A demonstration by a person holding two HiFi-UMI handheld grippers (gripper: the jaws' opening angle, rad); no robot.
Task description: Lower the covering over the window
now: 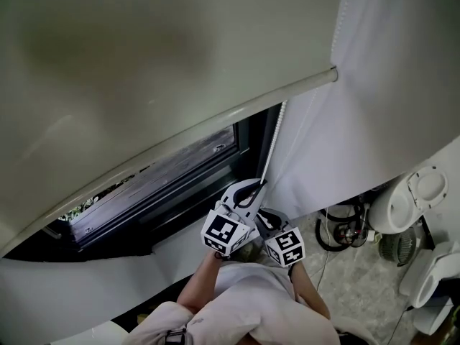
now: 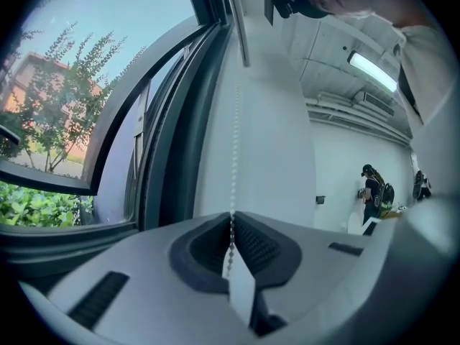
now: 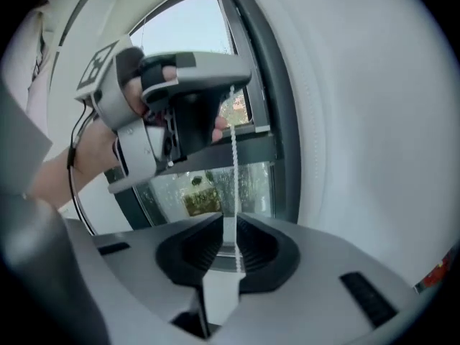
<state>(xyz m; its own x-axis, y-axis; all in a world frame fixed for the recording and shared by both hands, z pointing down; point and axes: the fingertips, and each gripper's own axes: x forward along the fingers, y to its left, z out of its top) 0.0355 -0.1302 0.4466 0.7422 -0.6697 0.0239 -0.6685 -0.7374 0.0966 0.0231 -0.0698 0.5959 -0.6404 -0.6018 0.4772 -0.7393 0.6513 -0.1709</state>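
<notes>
While the white roller blind (image 1: pixel 144 63) hangs partway down at the left of my head view, its bottom rail (image 1: pixel 215 121) slants across the dark-framed window (image 1: pixel 162 189), and a strip of glass shows beneath it. Green trees (image 2: pixel 65 99) stand outside the pane in the left gripper view.

Just right of the window frame, my left gripper (image 1: pixel 248 191) sits on the white bead chain (image 1: pixel 274 141), which runs up along the frame toward the end of the rail. In the left gripper view its jaws (image 2: pixel 231 215) are pressed together on that chain (image 2: pixel 234 149), with beads trailing on below the pinch.

Beside and below it, my right gripper (image 1: pixel 269 217) lines up on the same chain. In the right gripper view the jaws (image 3: pixel 228 225) stand a little apart. The chain (image 3: pixel 233 164) runs down through the gap between them, and the pads do not clamp it. Above, the same view shows a hand wrapped round the left gripper (image 3: pixel 180 110), which pinches the chain higher up.

At the far right of the head view, coiled black cables (image 1: pixel 341 228) lie on the floor near white appliances (image 1: pixel 417 196).
</notes>
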